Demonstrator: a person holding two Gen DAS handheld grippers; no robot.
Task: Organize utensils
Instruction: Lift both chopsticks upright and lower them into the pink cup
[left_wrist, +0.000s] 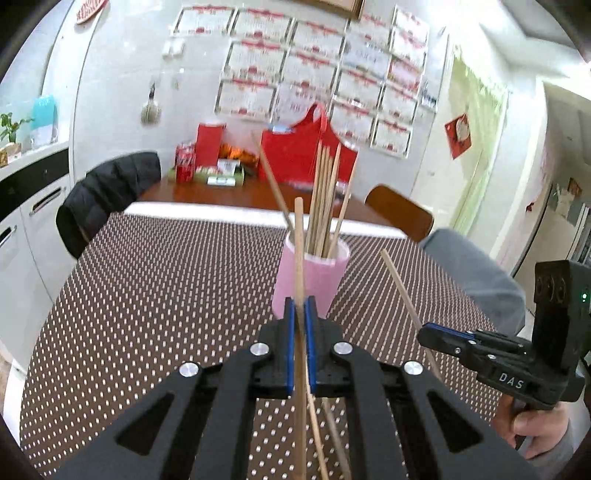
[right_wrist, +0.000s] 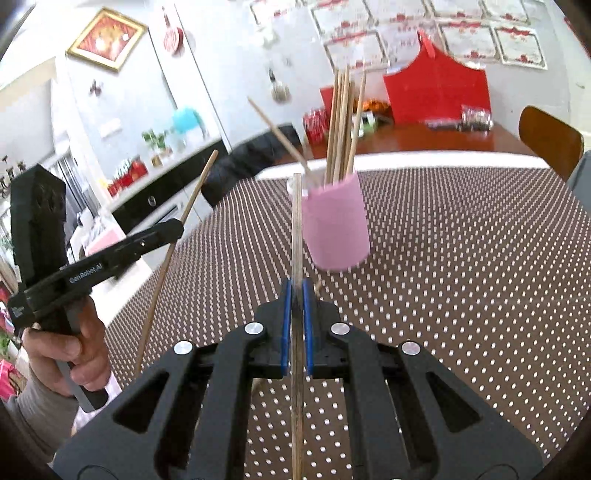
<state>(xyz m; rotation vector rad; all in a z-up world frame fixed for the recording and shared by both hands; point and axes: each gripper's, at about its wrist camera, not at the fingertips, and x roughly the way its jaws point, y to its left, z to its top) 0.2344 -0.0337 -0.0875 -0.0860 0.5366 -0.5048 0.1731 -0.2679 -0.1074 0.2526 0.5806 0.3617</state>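
Two chopsticks are clamped at once: your left gripper (left_wrist: 300, 314) pinches one chopstick (left_wrist: 299, 251), your right gripper (right_wrist: 296, 295) another (right_wrist: 296, 229), both held upright so they can drop into the pink cup (left_wrist: 312, 280) just ahead.

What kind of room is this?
Probably a home dining or kitchen area: a table with a dotted cloth, wooden chairs, a counter with cabinets, and a pink cup of chopsticks.
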